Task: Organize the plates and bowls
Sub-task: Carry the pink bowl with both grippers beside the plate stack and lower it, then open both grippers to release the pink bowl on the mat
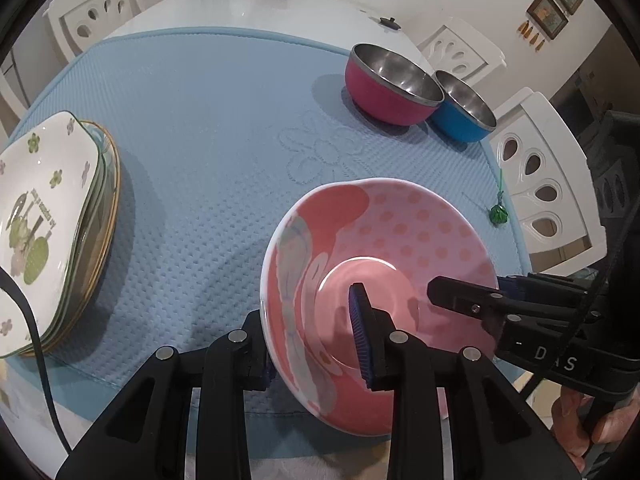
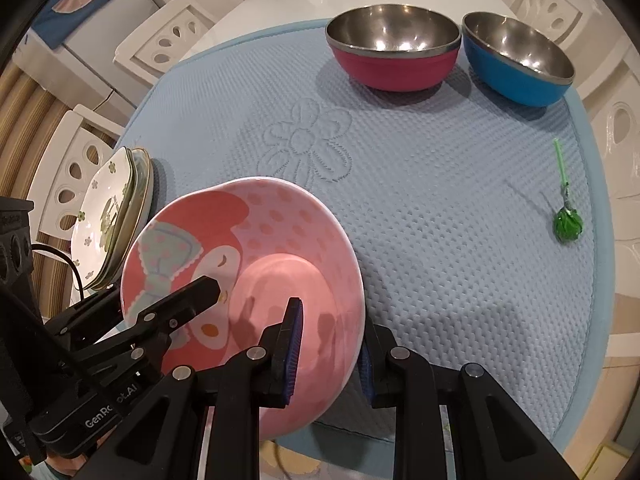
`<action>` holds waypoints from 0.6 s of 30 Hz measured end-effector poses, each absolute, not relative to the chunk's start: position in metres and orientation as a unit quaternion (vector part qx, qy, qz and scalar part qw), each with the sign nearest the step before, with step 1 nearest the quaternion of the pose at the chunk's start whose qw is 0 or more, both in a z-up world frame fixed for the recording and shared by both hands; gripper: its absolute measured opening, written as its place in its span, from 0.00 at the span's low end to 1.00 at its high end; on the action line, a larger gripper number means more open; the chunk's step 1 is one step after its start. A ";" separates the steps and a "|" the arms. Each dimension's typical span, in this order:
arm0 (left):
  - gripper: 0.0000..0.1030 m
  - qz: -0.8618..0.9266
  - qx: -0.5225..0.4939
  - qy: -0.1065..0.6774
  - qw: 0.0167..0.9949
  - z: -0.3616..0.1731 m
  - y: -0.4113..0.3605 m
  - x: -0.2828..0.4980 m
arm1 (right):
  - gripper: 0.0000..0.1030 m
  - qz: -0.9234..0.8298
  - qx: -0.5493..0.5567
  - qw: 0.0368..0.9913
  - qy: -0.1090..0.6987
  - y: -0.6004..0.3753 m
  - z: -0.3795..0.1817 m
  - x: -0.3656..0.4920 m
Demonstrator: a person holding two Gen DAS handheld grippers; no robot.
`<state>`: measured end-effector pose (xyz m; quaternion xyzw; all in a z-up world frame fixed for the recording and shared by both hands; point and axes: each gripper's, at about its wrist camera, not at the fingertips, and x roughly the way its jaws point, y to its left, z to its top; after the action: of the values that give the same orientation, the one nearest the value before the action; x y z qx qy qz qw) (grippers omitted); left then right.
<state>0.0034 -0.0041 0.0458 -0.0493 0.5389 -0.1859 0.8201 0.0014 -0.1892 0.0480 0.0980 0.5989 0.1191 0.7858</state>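
jaws of both the left gripper [image 1: 316, 344] and right gripper [image 2: 328, 344] clamp opposite rims of the pink dotted ceramic bowl [image 1: 384, 240], tilted above the blue quilted mat [image 1: 200, 140]; the magenta steel bowl [image 2: 394, 56] lies ahead, nearer the right gripper.

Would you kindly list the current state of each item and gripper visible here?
Pink bowl: tilted, gripped on opposite rims.
Left gripper: shut on pink bowl.
Right gripper: shut on pink bowl.
Red bowl: upright, empty.
Blue bowl: upright, empty.
Plates: stacked.
Lollipop: lying on mat, wrapped.
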 end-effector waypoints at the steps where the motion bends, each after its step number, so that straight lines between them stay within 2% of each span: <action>1: 0.27 -0.185 -0.049 0.539 0.820 0.046 -0.004 0.004 | 0.23 0.118 0.099 0.787 0.598 -0.191 0.050 0.000; 10: 0.28 -0.162 -0.037 0.523 0.836 0.072 0.018 -0.007 | 0.23 0.103 0.133 0.793 0.586 -0.213 0.068 -0.012; 18: 0.30 -0.156 -0.023 0.471 0.868 0.133 0.031 -0.017 | 0.23 0.096 0.179 0.803 0.560 -0.232 0.095 -0.020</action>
<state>-0.0171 0.0309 0.1333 -0.0226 0.4705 -0.1557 0.8682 -0.0205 -0.2315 0.0953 0.1787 0.5599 0.0963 0.8033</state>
